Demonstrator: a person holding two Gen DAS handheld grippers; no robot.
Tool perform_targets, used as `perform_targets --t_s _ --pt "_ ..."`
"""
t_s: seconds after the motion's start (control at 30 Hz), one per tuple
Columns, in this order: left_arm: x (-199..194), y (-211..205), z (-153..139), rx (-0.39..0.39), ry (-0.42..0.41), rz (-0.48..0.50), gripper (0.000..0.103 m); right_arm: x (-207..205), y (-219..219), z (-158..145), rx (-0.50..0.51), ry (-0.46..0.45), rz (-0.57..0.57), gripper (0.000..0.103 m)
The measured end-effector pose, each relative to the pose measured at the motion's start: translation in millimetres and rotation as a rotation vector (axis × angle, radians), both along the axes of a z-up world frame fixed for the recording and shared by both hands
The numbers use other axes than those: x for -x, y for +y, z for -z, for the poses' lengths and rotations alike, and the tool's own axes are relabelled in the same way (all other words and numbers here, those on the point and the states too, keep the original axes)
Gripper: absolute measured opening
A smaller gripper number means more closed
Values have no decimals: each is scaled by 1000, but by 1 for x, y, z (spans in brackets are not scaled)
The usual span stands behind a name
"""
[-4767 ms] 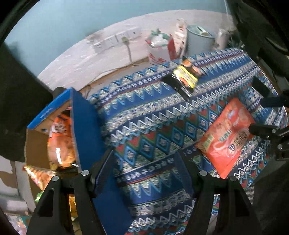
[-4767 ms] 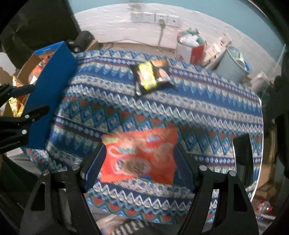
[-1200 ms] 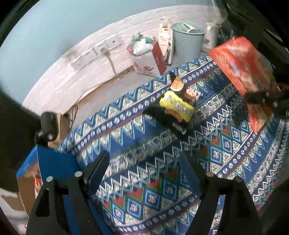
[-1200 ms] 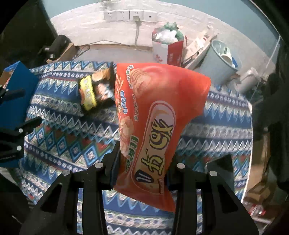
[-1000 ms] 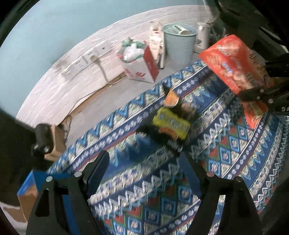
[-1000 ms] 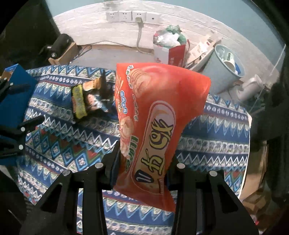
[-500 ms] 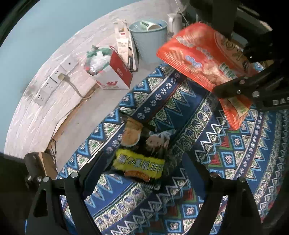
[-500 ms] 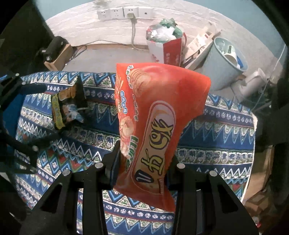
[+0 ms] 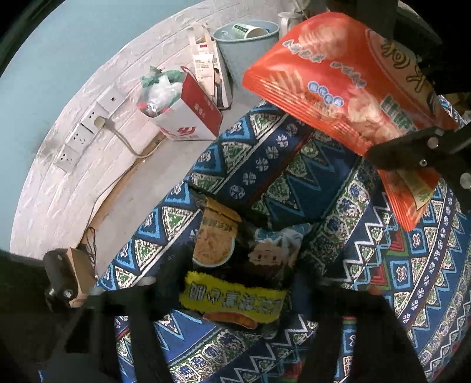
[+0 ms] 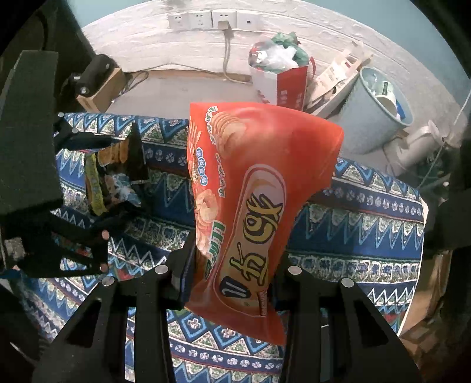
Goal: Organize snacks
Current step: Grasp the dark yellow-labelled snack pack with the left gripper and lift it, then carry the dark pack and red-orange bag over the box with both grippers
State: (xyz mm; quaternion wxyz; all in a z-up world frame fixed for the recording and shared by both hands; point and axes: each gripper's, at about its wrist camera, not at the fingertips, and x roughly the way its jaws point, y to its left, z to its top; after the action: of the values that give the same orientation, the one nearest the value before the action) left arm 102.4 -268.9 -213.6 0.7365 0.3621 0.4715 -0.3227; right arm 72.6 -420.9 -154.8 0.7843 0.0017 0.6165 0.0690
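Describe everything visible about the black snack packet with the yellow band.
The black snack packet is glossy, crinkled film with a yellow lettered band, a bowl-of-food picture and a cartoon face. It lies on the patterned tablecloth near the table's edge, between the fingers of the left tongs, whose jaws have just been closing around it.

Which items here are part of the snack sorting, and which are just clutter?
Job: orange chip bag held in right gripper; black snack packet between left gripper fingers.

Clutter: blue bin, red-and-white paper bag, wall sockets.

Left gripper [image 9: 235, 297] steeply downward, jaws just closing; right gripper [image 10: 229, 282] clamped.
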Motion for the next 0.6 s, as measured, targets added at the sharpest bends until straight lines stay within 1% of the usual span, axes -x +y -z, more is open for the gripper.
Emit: perform_targets --t_s 0.1,0.2,0.33,0.47,0.6 --pt "2 4 -5 22 -5 12 59 0 2 1 5 1 -9 38" --pt "8 8 -12 26 -23 20 59 1 6 0 8 -2 -19 38" --pt "17 18 -23 33 -41 -4 59 2 8 -4 9 -9 -15 38" --pt "28 33 -40 28 -77 -30 59 4 12 -12 8 -24 -19 38" --pt "35 51 -56 26 -80 -71 59 8 22 -21 7 -45 -35 38"
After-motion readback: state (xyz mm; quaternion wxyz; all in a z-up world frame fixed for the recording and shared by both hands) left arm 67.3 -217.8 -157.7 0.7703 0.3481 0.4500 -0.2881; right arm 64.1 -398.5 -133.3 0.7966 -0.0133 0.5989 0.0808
